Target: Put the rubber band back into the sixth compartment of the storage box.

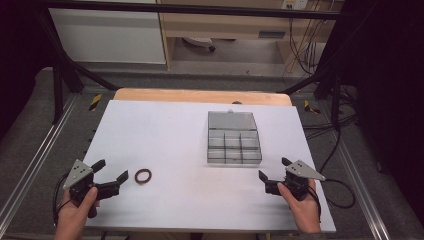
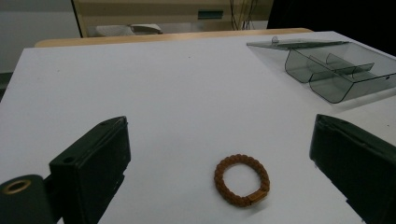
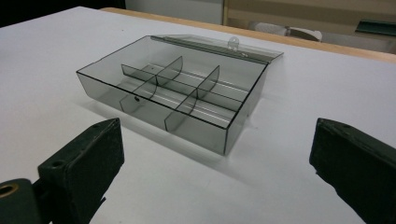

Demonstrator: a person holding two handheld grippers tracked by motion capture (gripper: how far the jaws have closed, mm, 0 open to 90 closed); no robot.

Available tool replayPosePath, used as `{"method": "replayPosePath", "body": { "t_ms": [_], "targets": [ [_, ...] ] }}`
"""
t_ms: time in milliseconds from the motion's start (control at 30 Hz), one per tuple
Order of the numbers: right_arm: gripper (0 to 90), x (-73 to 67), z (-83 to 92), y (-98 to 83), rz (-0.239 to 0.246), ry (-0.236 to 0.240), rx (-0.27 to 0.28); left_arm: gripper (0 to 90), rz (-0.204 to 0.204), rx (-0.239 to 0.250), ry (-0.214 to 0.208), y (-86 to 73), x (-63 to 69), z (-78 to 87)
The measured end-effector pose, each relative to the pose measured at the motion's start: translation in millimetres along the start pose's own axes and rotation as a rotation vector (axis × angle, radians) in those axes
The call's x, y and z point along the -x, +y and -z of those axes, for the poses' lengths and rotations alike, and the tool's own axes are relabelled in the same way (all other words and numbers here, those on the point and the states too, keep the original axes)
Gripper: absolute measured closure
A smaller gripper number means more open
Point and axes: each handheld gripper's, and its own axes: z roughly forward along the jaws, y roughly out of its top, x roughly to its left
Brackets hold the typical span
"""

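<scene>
Left gripper (image 1: 111, 172): jaws wide apart, empty, aimed at the bracelet.
Right gripper (image 1: 274, 170): jaws spread, empty, near the box's front corner.
Braided brown bracelet (image 2: 242, 180): flat on the white table (image 1: 170, 130), just beyond the left jaws.
Clear divided box (image 3: 187, 88): lid open, compartments empty.

Your site: lab test bench. White table (image 1: 165, 125) inside black metal frame (image 1: 65, 70); loose cables (image 1: 302, 47); wooden shelving (image 1: 225, 25) behind.

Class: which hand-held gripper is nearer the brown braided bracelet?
Left. The left hand-held gripper sits just beside the brown braided bracelet; the right hand-held gripper is far across the table.
</scene>
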Motion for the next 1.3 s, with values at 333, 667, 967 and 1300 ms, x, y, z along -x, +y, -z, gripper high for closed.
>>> {"method": "replayPosePath", "body": {
  "t_ms": [333,667,967,1300],
  "targets": [
    [4.1,-21.7,-4.7,9.8,0.017,0.034,-0.002,5.4,-0.010,0.001,0.003,-0.2,-2.0,0.9],
    [3.1,-56.6,-16.0,24.8,0.036,0.115,0.005,5.4,-0.014,-0.002,0.016,-1.2,-1.5,1.2],
    [2.8,-94.3,-37.6,40.9,0.073,0.198,-0.040,5.4,-0.008,0.002,0.024,-1.4,-3.0,2.9],
    [3.0,-132.6,-69.8,59.7,0.119,0.278,-0.082,5.5,-0.007,0.000,0.031,-1.6,-3.4,3.2]
  ]
}}
